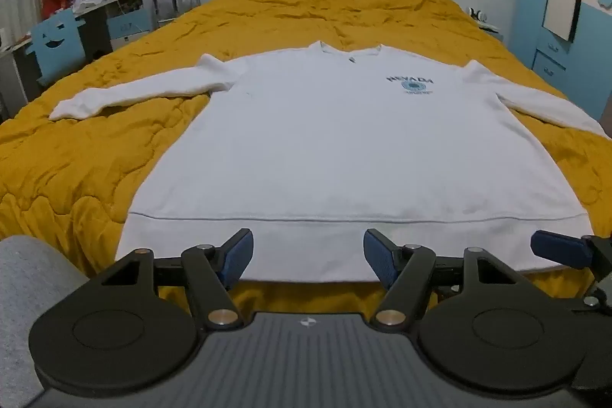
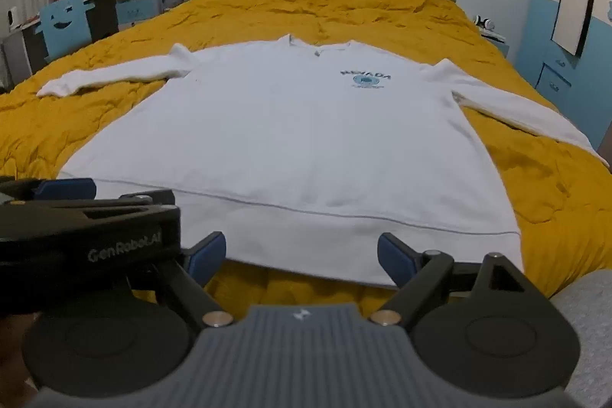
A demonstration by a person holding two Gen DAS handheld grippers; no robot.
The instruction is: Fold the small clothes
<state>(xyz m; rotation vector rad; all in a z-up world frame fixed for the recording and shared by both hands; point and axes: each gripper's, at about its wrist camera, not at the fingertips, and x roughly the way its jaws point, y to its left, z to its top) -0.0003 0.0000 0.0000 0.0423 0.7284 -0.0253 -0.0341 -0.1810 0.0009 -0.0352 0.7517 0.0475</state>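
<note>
- You are holding both sets of tongs low at the near edge of the bed, and both are standing wide apart with nothing between the pads: the left gripper (image 1: 308, 257) is hovering over the middle of the hem, and the right gripper (image 2: 301, 257) is hanging just beside it, toward the hem's right corner.
- The white sweatshirt (image 1: 336, 148) is lying flat and face up on the yellow quilt (image 1: 95, 148) directly ahead of both tongs, hem band (image 1: 306, 247) nearest to you, collar farthest, sleeves spread out to either side.
- Judging from this, no fold has been started yet.
- The two tools are sitting very close – the right gripper's blue pad (image 1: 558, 249) is already showing in the left camera's corner – so closing in together is likely to make them knock.
- The quilt is soft and rumpled; pinching too deep at the hem is risking a bite of quilt along with the cloth.
- Catching only the top layer of the hem would be letting the back layer drag and bunch.
- Grabbing near the middle rather than at the corners would be leaving the fold sagging and crooked.
</note>
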